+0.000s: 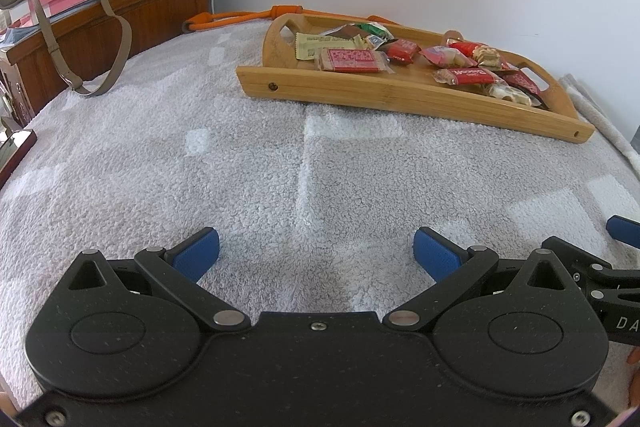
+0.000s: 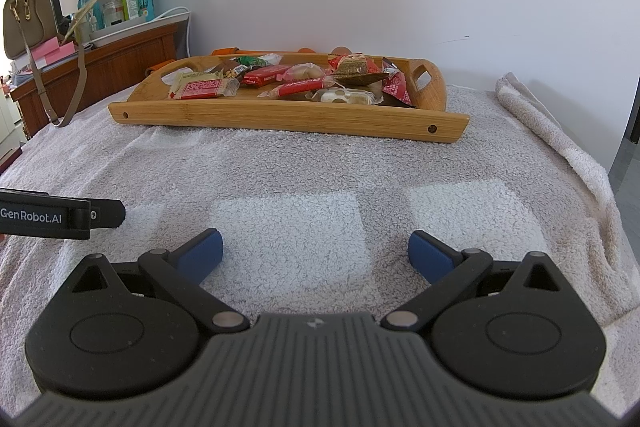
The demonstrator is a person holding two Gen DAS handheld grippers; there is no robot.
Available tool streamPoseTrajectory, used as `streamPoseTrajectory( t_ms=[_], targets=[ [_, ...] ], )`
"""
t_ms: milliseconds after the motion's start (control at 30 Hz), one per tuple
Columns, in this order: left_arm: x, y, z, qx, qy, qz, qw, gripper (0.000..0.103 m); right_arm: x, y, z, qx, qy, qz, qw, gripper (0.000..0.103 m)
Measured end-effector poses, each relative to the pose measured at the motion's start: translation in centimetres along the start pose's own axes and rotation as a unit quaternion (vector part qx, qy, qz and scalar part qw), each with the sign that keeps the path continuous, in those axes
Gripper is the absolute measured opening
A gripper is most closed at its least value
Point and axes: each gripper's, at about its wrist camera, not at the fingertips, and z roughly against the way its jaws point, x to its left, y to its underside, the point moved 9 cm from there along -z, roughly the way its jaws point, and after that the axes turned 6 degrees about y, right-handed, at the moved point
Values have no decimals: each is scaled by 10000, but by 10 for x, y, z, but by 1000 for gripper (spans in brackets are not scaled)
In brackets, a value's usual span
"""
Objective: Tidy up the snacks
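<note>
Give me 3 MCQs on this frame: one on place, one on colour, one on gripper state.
1. Where are the snacks?
A. in the wooden tray
B. loose on the towel
C. on the dresser

2. What colour are the gripper pads?
A. red
B. blue
C. green

3. How do both grippers stand?
A. shut on a snack
B. shut, empty
C. open, empty

Key: A, the snacks lie inside the wooden tray; B, the pads are blue; C, the left gripper and right gripper are spread wide with only towel between.
</note>
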Motion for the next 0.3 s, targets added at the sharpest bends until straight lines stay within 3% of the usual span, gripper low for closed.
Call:
streamPoseTrajectory(
  t_ms=[300],
  targets=[
    [1, 1, 0, -60, 10, -19, 10000, 103, 0, 0, 0, -1, -1, 0, 10000, 103]
  ],
)
